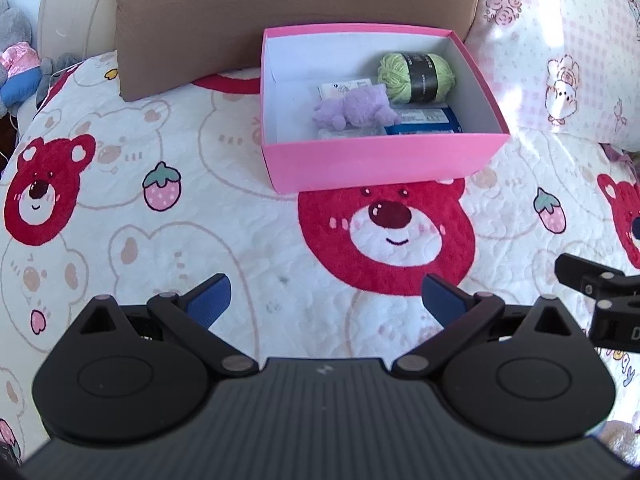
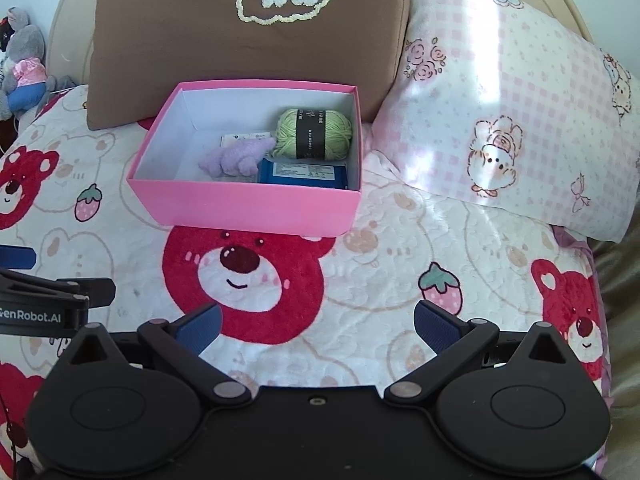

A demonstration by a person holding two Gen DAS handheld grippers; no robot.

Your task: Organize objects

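A pink box (image 1: 380,164) (image 2: 248,204) stands open on the bear-print quilt, against a brown cushion. Inside lie a green yarn ball (image 1: 416,78) (image 2: 316,134), a purple plush toy (image 1: 356,110) (image 2: 236,156), a blue packet (image 1: 424,120) (image 2: 302,172) and a white card (image 1: 344,88). My left gripper (image 1: 326,300) hovers over the quilt in front of the box, open and empty. My right gripper (image 2: 318,324) does the same a little to the right, open and empty. Each gripper's side shows at the edge of the other's view.
A brown cushion (image 2: 248,40) leans behind the box. A pink checked pillow (image 2: 512,120) lies at the right. Plush toys (image 2: 24,64) sit at the far left by the headboard. The quilt (image 1: 160,240) spreads between the grippers and the box.
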